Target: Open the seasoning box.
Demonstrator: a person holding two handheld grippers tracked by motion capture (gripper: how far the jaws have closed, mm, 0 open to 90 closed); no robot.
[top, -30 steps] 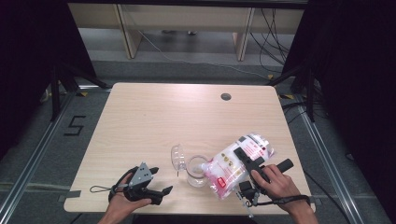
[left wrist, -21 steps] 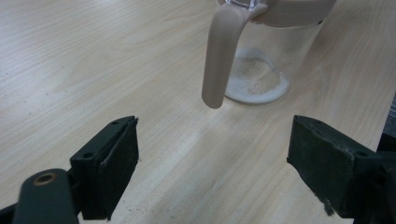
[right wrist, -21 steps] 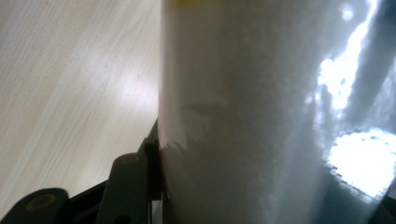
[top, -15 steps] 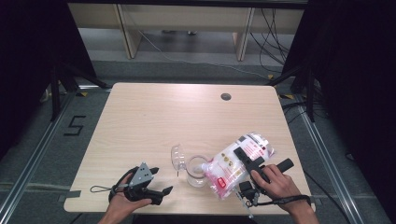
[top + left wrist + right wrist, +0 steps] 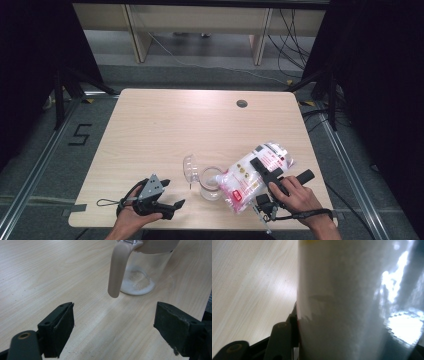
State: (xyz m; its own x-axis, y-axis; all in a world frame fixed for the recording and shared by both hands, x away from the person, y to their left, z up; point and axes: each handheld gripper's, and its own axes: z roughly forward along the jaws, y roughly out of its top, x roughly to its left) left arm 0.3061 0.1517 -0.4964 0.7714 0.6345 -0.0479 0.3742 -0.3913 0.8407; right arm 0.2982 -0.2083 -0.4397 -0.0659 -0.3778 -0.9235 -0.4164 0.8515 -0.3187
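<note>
Bag (image 5: 252,175) of white powder sits clamped in your right gripper (image 5: 265,172), jaws part-closed across its middle, near table (image 5: 165,120) front edge, right of centre. Bag tilted, lower end over mouth of glass jug (image 5: 210,184), touching rim. Your left gripper (image 5: 167,195) near front-left corner, jaws wide apart, nothing between; jug handle (image 5: 116,270) ahead of fingers (image 5: 63,327), clear of them.

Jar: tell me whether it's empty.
Not empty. The jar holds a thin white layer across its bottom; the bag is tipped over its mouth in the right gripper.
</note>
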